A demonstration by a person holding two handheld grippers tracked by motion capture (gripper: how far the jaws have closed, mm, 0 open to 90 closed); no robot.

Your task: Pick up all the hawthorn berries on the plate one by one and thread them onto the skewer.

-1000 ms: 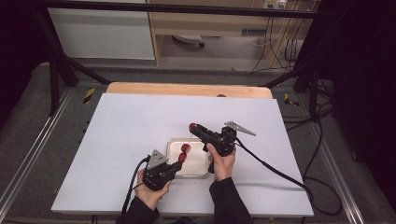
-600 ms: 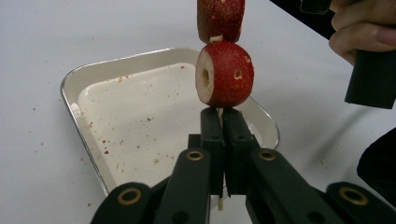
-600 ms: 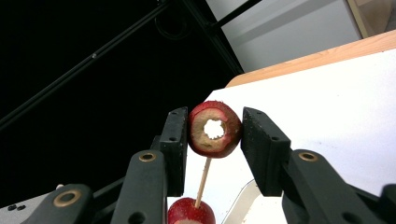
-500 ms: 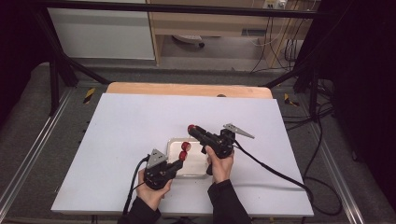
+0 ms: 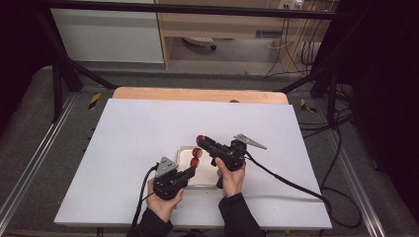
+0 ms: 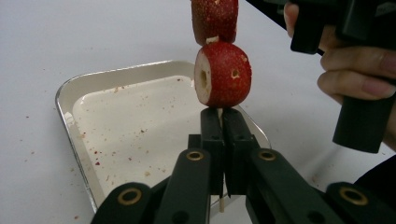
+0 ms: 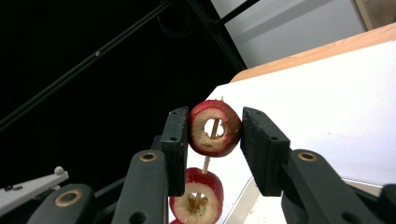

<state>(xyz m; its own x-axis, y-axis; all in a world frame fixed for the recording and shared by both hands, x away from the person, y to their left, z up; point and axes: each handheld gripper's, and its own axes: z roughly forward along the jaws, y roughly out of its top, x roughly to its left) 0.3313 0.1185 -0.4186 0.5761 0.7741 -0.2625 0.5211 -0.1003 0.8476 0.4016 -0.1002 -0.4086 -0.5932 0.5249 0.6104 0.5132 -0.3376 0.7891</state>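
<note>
Almost nothing moved since the earlier frame. Left gripper [image 6: 219, 122] was clenched on the skewer [image 6: 220, 201] over the tray [image 6: 70, 88]; right gripper [image 7: 214, 133] grasped the top red fruit [image 7: 215, 128].

Even overhead light fell on the white desk [image 5: 148, 128], with dark surroundings left and right. Shadows were soft. Near fingers [image 6: 212, 140] looked slightly blurred.

High view looks down; both tongs cameras closely share the skewered fruit [image 6: 222, 73].
</note>
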